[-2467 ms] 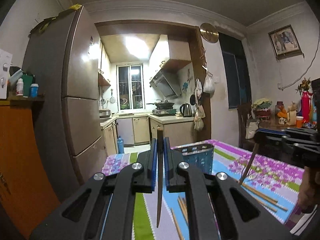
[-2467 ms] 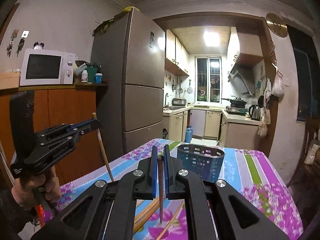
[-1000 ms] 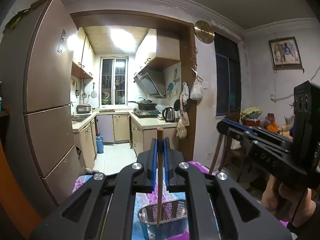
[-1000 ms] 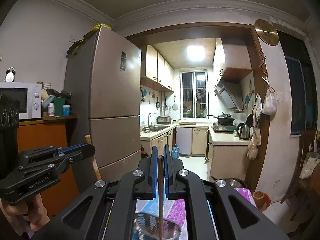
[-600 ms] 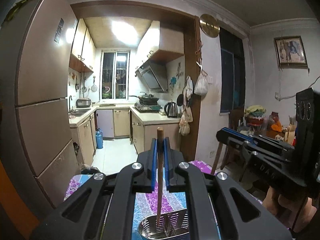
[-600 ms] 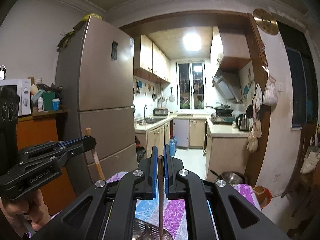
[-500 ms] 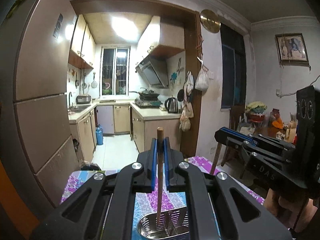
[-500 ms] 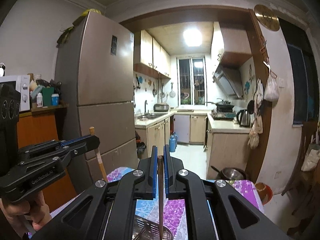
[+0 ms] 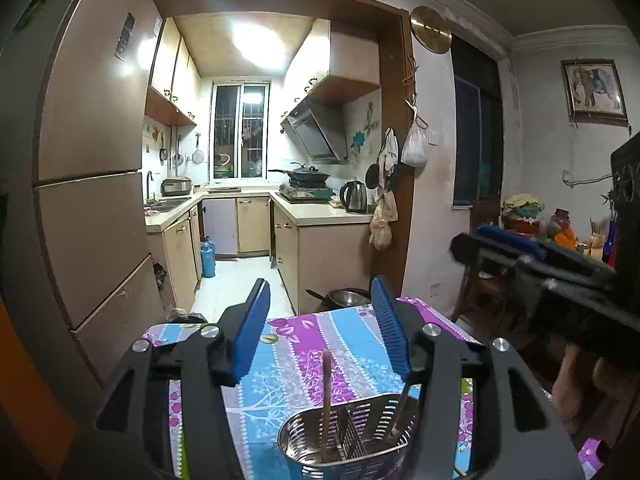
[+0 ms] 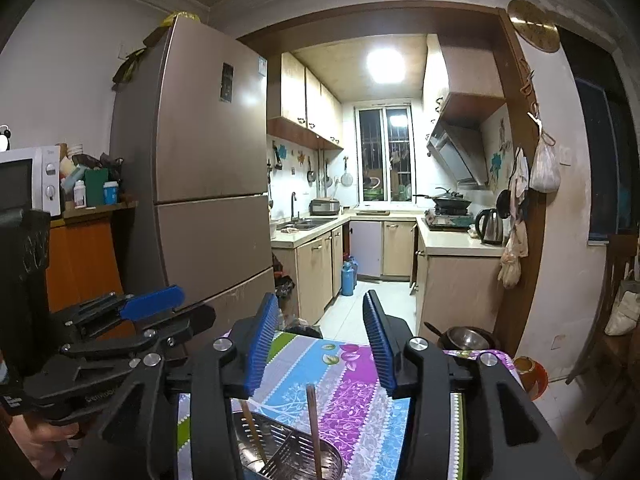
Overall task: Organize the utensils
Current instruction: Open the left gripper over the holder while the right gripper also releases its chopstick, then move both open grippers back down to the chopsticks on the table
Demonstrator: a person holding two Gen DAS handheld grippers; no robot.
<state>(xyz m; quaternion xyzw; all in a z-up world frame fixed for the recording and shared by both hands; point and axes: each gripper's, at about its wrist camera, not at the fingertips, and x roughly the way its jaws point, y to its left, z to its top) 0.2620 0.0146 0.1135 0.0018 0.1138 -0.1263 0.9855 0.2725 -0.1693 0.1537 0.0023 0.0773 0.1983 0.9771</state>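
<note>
Dropping chopsticks into the metal holder

My left gripper (image 9: 320, 328) and right gripper (image 10: 320, 344) are both opening, nothing pressed between the pads; one chopstick (image 9: 326, 404) and the other chopstick (image 10: 314, 426) stand in the metal holder (image 9: 352, 428) on the desk (image 9: 304, 344). Half a second ago each was clamped upright. Next I lift clear and fetch more.
</note>
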